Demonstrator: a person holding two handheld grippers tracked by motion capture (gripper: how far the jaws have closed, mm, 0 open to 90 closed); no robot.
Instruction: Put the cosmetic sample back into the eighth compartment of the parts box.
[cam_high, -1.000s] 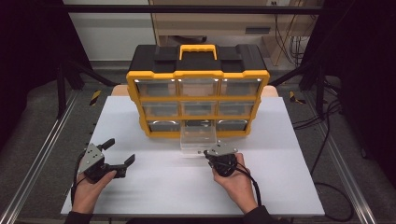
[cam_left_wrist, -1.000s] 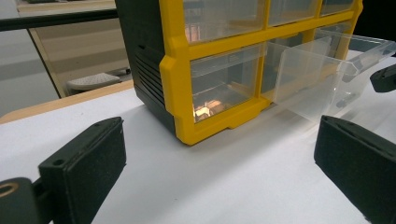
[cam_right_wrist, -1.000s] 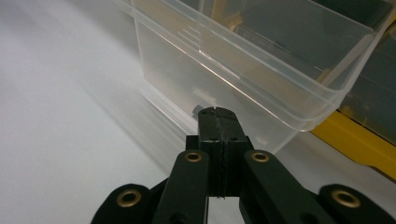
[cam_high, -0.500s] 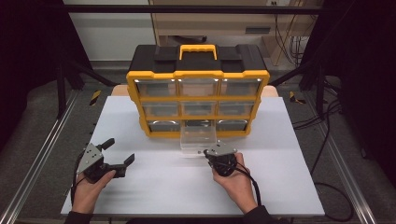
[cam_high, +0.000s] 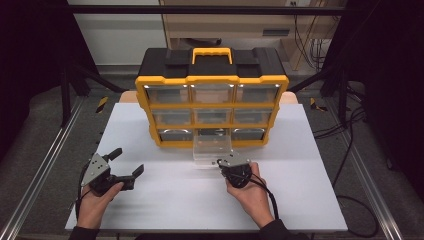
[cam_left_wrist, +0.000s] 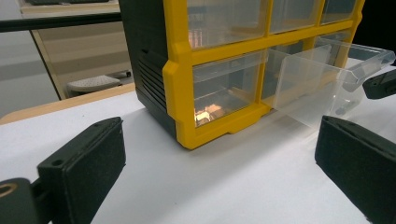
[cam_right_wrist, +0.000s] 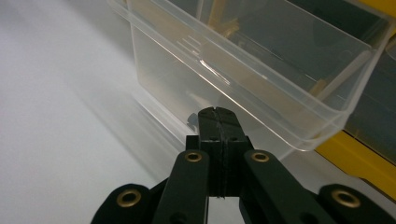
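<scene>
A yellow and black organizer (cam_high: 212, 100) with several clear drawers stands at the middle back of the white table (cam_high: 300, 200). Its bottom middle drawer (cam_high: 212, 150) is pulled out toward me. My right gripper (cam_high: 222, 162) is shut, its tip right at the drawer's front lip. In the right gripper view the jaws of the right gripper (cam_right_wrist: 217, 114) are pressed together just under the clear drawer (cam_right_wrist: 261, 70). My left gripper (cam_high: 128, 161) stands open at the front left, apart from the organizer (cam_left_wrist: 177, 79), with nothing between its jaws. The drawer (cam_left_wrist: 317, 79) looks empty.
The bottom left drawer holds small copper-coloured parts (cam_left_wrist: 208, 112). Metal rails run along both sides of the table, and cables lie on the floor at the right. A carry handle (cam_high: 212, 52) tops the organizer.
</scene>
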